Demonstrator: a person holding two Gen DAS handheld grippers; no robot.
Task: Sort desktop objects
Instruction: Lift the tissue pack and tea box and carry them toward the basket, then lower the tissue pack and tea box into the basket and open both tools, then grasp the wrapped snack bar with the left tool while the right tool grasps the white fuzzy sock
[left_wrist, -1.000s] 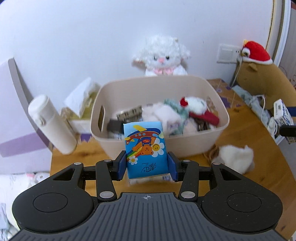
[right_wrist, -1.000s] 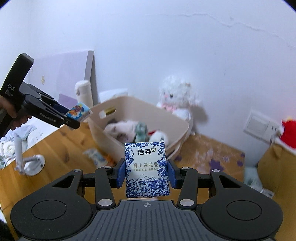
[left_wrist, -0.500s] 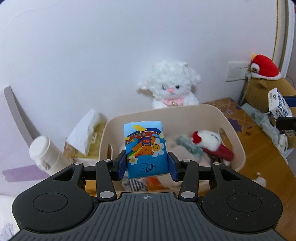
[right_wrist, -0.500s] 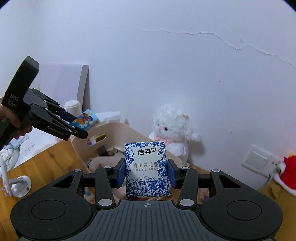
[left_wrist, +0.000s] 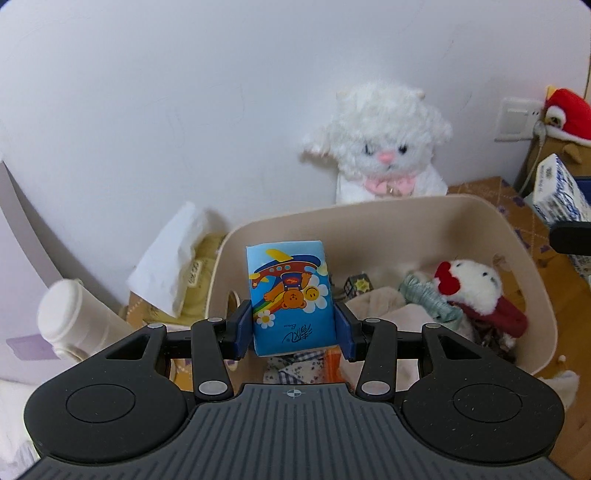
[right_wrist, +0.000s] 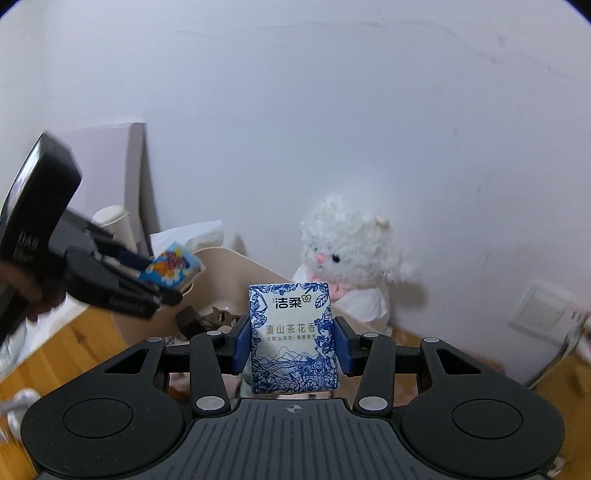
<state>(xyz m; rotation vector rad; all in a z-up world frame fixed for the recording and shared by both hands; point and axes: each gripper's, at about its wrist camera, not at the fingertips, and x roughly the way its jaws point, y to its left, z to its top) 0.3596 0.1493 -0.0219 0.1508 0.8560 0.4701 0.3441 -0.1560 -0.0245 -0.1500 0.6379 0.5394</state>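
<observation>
My left gripper (left_wrist: 293, 326) is shut on a blue tissue pack with a cartoon bear and plane (left_wrist: 290, 295), held over the near left part of a beige plastic bin (left_wrist: 532, 266). The bin holds several soft items, among them a small white plush with a red bow (left_wrist: 471, 284). My right gripper (right_wrist: 293, 345) is shut on a white tissue pack with blue floral print (right_wrist: 293, 336), above the bin's right rim (right_wrist: 236, 260). In the right wrist view the left gripper (right_wrist: 168, 275) shows at the left with its blue pack (right_wrist: 173, 266). The white pack (left_wrist: 559, 194) shows at the left wrist view's right edge.
A white plush lamb (left_wrist: 380, 140) sits against the wall behind the bin. Left of the bin stand a white bottle (left_wrist: 74, 321) and a tissue box with a sheet sticking up (left_wrist: 173, 258). A wall socket (left_wrist: 517, 118) and a red-hatted plush (left_wrist: 567, 114) are at the right.
Both grippers have moved forward with their packs toward and over the bin. The bin and the lamb look larger and closer now, and the left gripper has come nearer the bin's rim.
</observation>
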